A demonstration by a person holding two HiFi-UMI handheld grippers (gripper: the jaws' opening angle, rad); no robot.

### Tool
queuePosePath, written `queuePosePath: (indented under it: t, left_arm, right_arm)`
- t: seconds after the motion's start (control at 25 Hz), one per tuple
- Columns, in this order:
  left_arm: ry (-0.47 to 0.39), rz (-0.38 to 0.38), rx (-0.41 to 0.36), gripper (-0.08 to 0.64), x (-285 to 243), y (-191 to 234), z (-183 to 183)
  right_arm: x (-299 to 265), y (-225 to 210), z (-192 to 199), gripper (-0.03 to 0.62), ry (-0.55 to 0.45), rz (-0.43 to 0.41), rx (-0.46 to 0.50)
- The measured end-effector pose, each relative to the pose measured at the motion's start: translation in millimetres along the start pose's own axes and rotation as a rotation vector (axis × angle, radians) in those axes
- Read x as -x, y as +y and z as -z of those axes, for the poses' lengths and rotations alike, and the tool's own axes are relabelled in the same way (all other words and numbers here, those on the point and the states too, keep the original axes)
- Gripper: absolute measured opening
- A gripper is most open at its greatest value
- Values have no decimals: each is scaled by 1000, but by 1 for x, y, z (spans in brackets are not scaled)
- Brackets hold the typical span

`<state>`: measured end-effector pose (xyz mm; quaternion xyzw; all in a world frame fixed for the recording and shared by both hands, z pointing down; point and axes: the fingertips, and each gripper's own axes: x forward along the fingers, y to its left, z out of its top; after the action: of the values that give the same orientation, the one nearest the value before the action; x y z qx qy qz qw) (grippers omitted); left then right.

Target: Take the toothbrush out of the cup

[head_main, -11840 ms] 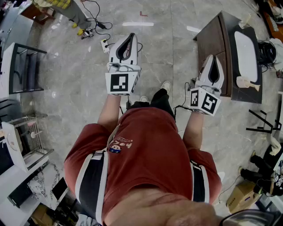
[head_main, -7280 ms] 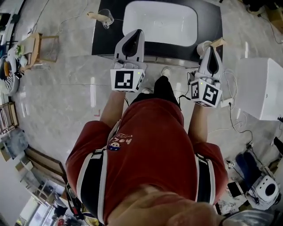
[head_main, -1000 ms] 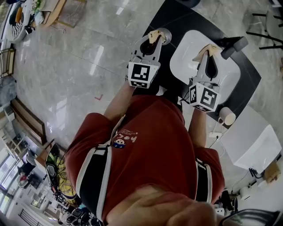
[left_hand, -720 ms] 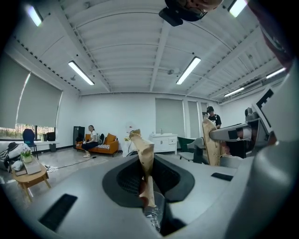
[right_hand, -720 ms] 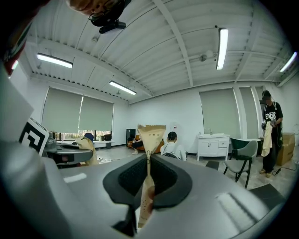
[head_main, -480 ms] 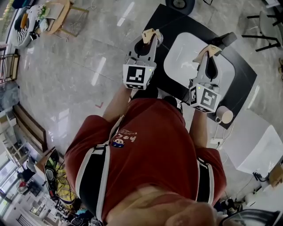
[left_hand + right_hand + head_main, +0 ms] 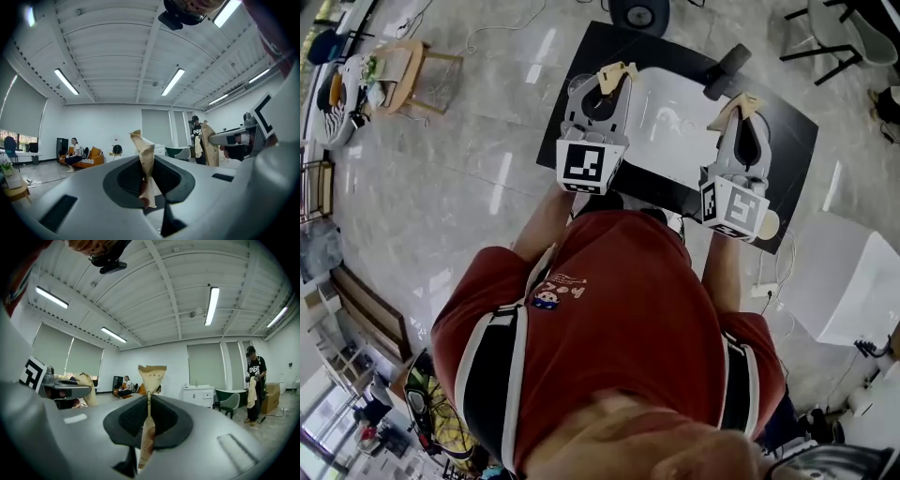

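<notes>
In the head view a clear glass cup point(image 7: 578, 86) stands on the black counter point(image 7: 792, 155), half hidden by my left gripper point(image 7: 617, 73). I cannot make out the toothbrush. The left gripper hovers just right of the cup, its tan-taped tips pressed together with nothing between them. My right gripper point(image 7: 745, 103) hangs over the right end of the white sink basin point(image 7: 675, 127), also shut and empty. Both gripper views look level across the room. They show the left gripper point(image 7: 140, 140) and the right gripper point(image 7: 152, 373) each closed to a thin tan strip.
A dark faucet point(image 7: 724, 64) rises at the basin's far side. A beige cup point(image 7: 768, 225) stands on the counter's near right corner, beside a white box point(image 7: 853, 281). A wooden stool point(image 7: 403, 70) stands far left. People stand and sit across the room point(image 7: 253, 380).
Both grippers have risen and shifted over the counter as the view swung. The glass cup, earlier right at the left gripper's tips, now lies at its left side. Jaws stayed shut.
</notes>
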<state>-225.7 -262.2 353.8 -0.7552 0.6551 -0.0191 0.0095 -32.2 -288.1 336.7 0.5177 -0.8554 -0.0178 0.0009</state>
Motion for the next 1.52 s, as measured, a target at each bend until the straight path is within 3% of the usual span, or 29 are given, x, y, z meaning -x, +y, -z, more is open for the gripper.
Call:
queuePosePath:
  t: [0.56, 0.84, 1.52]
  left_arm:
    - [-51, 129, -11, 48, -35, -84, -38]
    - [-68, 113, -20, 48, -41, -87, -45]
    - [-81, 54, -39, 48, -43, -80, -45]
  right_arm:
    - [44, -90, -28, 26, -43, 160, 39]
    - [53, -117, -29, 26, -55, 202, 41]
    - [43, -120, -24, 26, -87, 156, 28]
